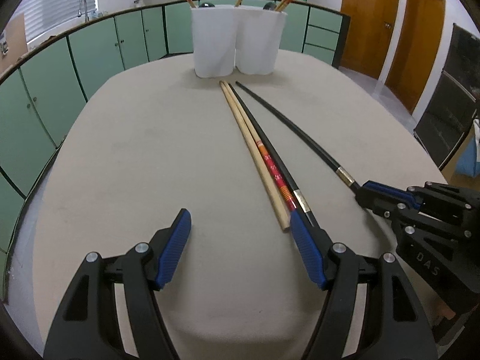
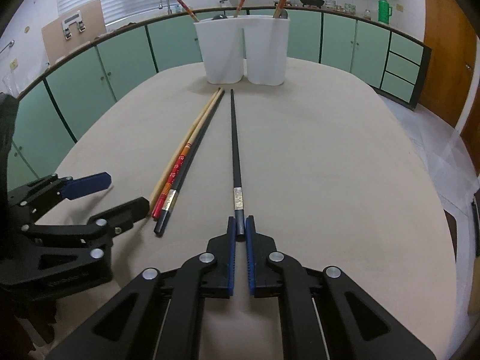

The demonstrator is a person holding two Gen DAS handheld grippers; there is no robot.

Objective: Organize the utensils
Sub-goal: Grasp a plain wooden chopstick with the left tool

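Chopsticks [image 2: 183, 162] beside left tongs [image 1: 240, 228] | holder [image 2: 243, 51] beyond

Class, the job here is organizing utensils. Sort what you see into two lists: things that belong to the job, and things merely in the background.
Belongs to the job:
- lone black chopstick, held by right tool
- plain wooden chopstick
- red patterned chopstick
- second black chopstick
- white plastic holder
- open left tool

Background:
- green thermos
- black wok
- steel faucet
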